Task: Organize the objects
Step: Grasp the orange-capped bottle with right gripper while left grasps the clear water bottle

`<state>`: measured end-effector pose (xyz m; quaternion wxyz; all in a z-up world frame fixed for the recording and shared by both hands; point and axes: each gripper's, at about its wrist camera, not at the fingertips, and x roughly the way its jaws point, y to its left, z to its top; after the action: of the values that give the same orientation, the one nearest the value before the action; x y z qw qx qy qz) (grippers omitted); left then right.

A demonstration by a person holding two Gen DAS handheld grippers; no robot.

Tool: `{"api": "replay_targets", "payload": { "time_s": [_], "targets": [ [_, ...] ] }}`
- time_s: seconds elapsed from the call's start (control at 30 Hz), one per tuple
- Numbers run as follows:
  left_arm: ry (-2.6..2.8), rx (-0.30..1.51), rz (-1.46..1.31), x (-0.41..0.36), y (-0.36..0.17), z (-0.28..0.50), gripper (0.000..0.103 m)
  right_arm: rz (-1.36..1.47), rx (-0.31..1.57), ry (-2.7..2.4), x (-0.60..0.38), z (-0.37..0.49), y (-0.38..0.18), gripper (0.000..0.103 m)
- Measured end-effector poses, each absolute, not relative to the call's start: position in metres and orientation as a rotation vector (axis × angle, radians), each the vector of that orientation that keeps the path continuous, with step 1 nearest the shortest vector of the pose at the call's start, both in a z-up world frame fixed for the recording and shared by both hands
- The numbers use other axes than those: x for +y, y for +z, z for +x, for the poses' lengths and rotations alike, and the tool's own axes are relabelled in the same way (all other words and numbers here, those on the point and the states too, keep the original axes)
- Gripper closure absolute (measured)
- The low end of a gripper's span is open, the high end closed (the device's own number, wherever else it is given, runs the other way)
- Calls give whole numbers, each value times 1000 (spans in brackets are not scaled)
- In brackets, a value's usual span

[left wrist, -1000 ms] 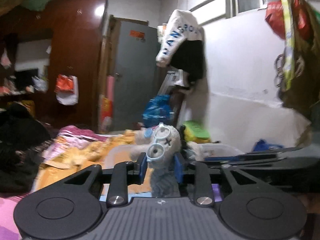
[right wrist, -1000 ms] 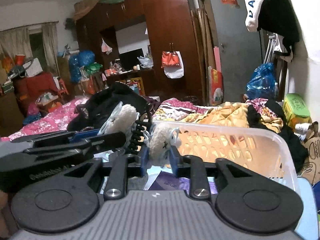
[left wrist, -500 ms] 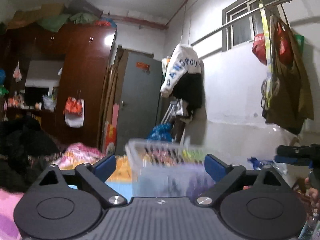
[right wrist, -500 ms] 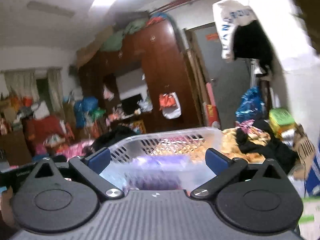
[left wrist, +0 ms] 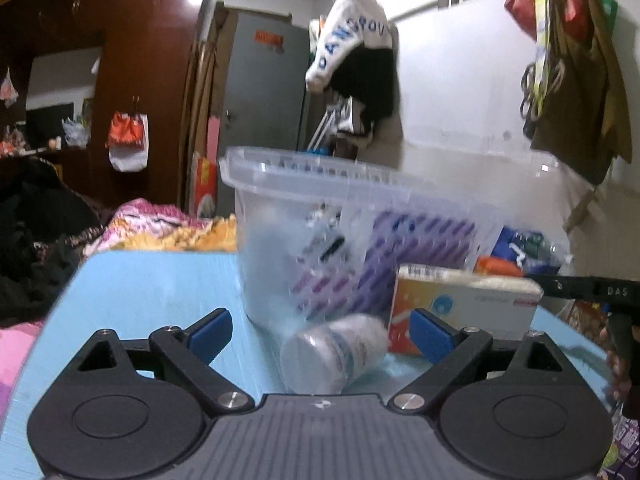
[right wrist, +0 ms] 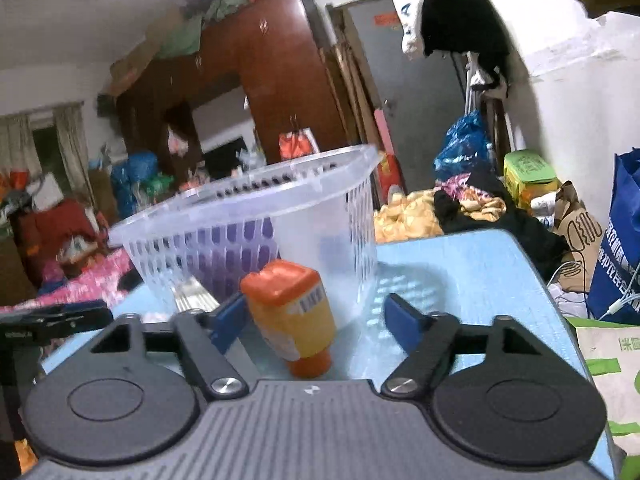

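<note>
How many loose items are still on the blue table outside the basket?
3 visible: a white bottle lying between the left gripper fingers, a box beside the basket, and an orange bottle before the right gripper. Others may be hidden.

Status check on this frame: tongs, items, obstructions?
Left tongs open, empty, white bottle lying between. Right tongs open, orange bottle between. Clear basket directly behind.

Left gripper: black ribbed body, blue fingertip pads, silver screws. Right gripper: the same build, two round black discs.
</note>
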<state>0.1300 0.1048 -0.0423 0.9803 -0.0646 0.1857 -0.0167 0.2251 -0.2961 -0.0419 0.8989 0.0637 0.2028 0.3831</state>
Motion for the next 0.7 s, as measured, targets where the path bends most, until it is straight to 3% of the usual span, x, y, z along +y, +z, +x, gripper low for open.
{"api": "replay_targets", "payload": {
  "time_s": [0.37,0.47,0.6,0.67,0.7],
  "targets": [
    [-51,465,-126,99,-50,139,7,53,462,842,-275,219,-49,42],
    [-62,483,-128,97,-51,142,7,42,447,818,-273,222,-43,40],
    [-84,525,-132,96,-51,150,7,-63,376,766,-260,221,-37,29],
    [-86,557,-149,97,-54,156,9,-37,420,810,-259,227,-39,38],
    [-91,569,-161,98,-55,157,16,-20,432,825,-260,229,-40,43]
  ]
}}
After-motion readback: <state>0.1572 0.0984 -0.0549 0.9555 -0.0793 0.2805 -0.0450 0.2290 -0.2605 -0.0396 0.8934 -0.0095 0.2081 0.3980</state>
